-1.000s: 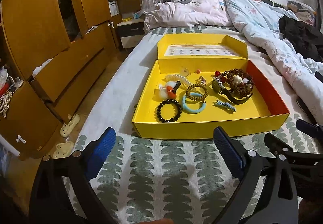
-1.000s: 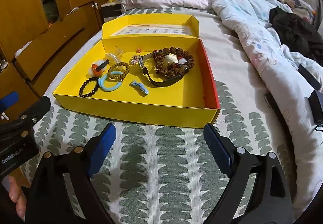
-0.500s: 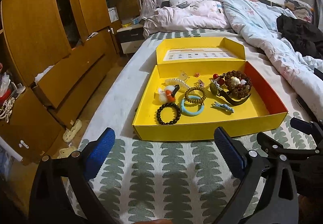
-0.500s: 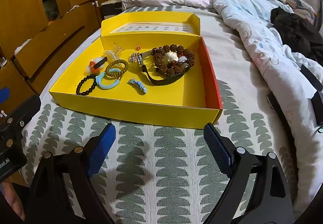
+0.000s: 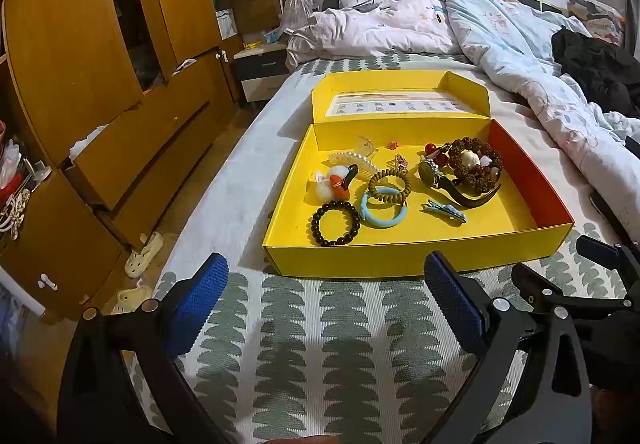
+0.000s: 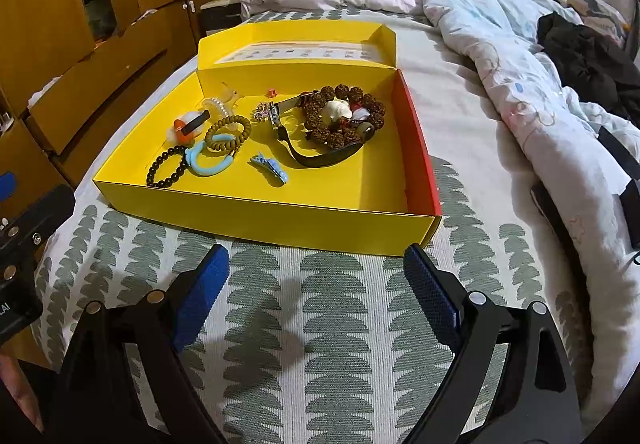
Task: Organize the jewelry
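Two grippers: left gripper [image 5: 324, 296] and right gripper [image 6: 316, 276] both had fingers apart, empty.
Position: both hovered near yellow box [image 6: 280, 216] front wall.
Jewelry: black bead bracelet [image 5: 335, 223], blue ring [image 5: 383, 211], watch [image 6: 316, 152] lay inside yellow box.
Box: sat on bed [image 5: 320, 344].

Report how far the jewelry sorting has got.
Done: the yellow box lies open on the bed. In hand: nothing; the left gripper and right gripper are both open and empty, short of the box. Left: everything. The black bead bracelet, blue ring, blue clip, watch and brown bead bracelet lie loosely mixed inside.
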{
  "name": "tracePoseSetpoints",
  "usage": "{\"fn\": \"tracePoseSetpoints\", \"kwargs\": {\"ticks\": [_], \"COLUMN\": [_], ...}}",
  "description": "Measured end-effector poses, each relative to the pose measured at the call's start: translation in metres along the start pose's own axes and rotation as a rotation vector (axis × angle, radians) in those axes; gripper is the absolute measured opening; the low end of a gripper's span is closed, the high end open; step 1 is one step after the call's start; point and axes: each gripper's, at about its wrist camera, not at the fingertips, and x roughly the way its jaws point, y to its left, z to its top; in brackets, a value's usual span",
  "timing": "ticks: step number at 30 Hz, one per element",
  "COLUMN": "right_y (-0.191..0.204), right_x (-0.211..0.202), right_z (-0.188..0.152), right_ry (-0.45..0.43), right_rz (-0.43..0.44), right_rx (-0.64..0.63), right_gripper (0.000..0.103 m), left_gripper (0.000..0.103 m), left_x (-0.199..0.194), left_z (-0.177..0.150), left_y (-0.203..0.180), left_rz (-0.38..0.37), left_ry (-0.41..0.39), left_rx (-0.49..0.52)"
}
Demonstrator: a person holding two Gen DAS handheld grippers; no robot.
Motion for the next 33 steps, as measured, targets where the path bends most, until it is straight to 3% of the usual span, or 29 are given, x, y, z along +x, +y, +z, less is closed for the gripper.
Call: {"fn": "tracePoseSetpoints", "kwargs": {"ticks": [33], "right_y": [-0.0028], "right_x": [0.0015], "right_z": [-0.0014], "right_ry": [0.003], "right_rz": [-0.009], "right_rx": [-0.018], "right_gripper": [0.089], "left_gripper": [0.097], "left_x": [0.0040], "left_z": [-0.0004], "left_y": [0.0088], "left_rz": [-0.009], "left_ry": [0.025], "left_rx": [0.000]}}
